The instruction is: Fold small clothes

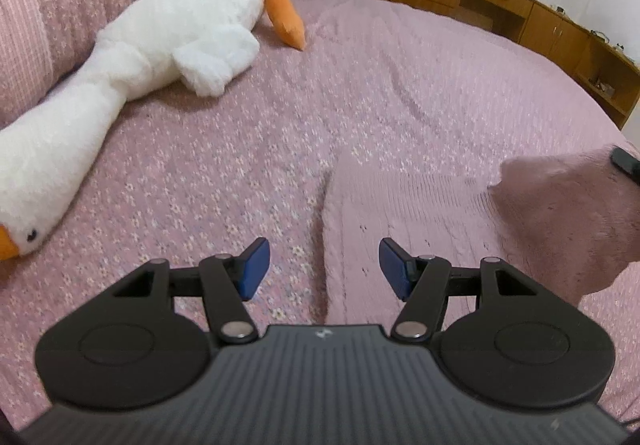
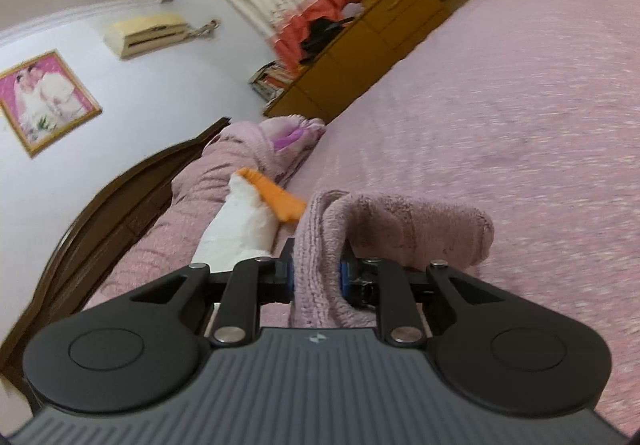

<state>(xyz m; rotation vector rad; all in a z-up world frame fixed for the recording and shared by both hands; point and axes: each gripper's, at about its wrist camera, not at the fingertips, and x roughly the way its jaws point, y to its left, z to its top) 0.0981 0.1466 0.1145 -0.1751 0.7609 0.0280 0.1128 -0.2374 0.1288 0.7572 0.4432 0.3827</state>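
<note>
Left gripper (image 1: 324, 265) hovers spread above the bedspread (image 1: 400, 85); tilted right gripper (image 2: 316, 277) pinches the pink knit garment (image 2: 360, 229).

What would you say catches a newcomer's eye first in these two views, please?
The big white plush goose sprawls along the left of the pink bedspread. Next, the right gripper is shut on a pink knit garment, lifted at one end, while the left gripper is open above it.
</note>
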